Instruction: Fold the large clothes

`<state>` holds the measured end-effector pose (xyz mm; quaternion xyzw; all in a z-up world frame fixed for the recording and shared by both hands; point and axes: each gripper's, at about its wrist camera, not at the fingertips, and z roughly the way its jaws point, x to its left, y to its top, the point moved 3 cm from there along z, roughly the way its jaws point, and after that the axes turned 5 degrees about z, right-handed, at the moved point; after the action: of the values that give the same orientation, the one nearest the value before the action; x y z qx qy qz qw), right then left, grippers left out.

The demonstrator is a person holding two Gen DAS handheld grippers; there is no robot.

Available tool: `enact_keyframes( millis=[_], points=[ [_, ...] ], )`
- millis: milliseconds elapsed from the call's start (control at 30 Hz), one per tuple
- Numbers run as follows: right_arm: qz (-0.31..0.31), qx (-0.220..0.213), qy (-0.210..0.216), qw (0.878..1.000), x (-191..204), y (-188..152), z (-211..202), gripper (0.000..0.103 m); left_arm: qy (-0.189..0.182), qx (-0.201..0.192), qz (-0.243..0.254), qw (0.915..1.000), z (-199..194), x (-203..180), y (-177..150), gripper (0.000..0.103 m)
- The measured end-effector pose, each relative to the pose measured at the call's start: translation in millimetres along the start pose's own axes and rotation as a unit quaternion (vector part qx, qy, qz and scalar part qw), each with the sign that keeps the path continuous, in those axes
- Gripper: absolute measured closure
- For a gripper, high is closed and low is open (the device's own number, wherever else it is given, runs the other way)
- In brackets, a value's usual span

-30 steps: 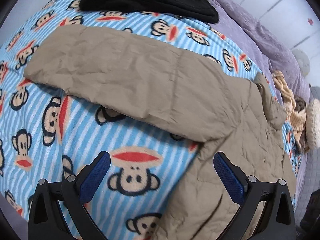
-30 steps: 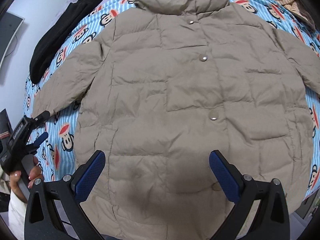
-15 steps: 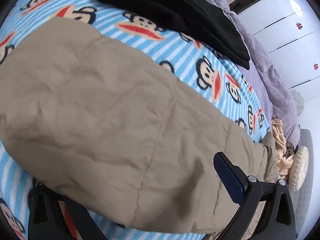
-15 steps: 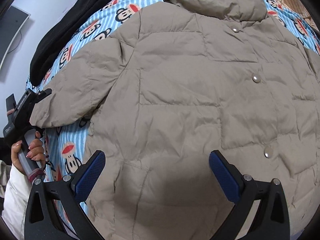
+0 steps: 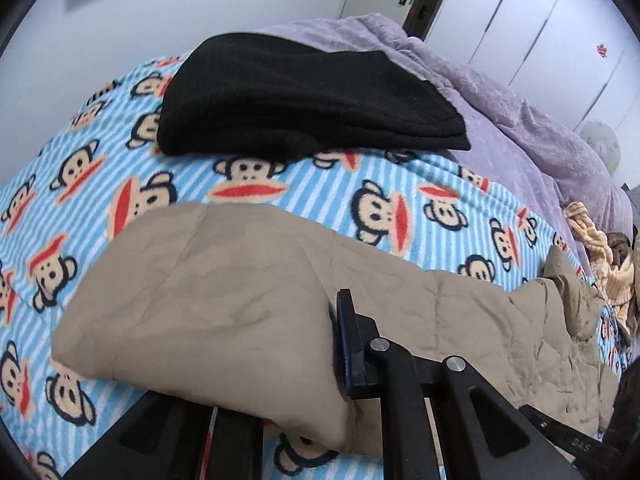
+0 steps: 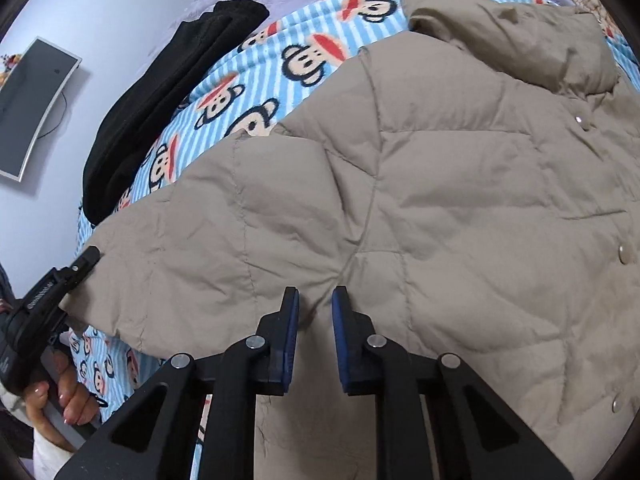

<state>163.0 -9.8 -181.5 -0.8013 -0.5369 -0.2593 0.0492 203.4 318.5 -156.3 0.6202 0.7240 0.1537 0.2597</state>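
A beige padded jacket lies front up, snaps closed, on a blue striped monkey-print blanket. Its sleeve stretches out to the left. My left gripper is shut on the cuff end of that sleeve; one blue pad shows and the other finger is hidden under the fabric. The right wrist view shows the left gripper at the sleeve's end, held by a hand. My right gripper is shut on a pinch of jacket where the sleeve meets the body.
A folded black garment lies on the blanket beyond the sleeve. A purple fleece cover fills the far side of the bed, with a tan knitted item at the right. A wall and a monitor stand to the left.
Both grippers dropped onto the jacket and went from open to shut: the left on the sleeve cuff, the right on the fabric by the underarm.
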Motion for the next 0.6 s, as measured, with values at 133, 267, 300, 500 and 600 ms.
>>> enact_keyframes(
  millis=[133, 267, 300, 500, 600],
  points=[
    [-0.007, 0.022, 0.007, 1.000, 4, -1, 26, 0.084, -0.020, -0.032, 0.059, 0.9976, -25, -34, 5, 0.087],
    [-0.011, 0.037, 0.016, 0.999, -2, -2, 35, 0.085, -0.060, -0.044, 0.099, 0.9923, -40, -82, 3, 0.087],
    [-0.010, 0.044, 0.026, 0.999, -4, -2, 34, 0.085, -0.071, -0.046, 0.108, 0.9905, -43, -97, 1, 0.087],
    [0.007, 0.040, 0.042, 0.998, -51, -5, -11, 0.084, -0.138, -0.046, 0.181, 0.9727, -49, -217, -17, 0.087],
    [0.024, 0.011, 0.004, 1.000, -105, -3, -47, 0.084, -0.176, -0.021, 0.208, 0.9619, -37, -279, -41, 0.087]
  ],
)
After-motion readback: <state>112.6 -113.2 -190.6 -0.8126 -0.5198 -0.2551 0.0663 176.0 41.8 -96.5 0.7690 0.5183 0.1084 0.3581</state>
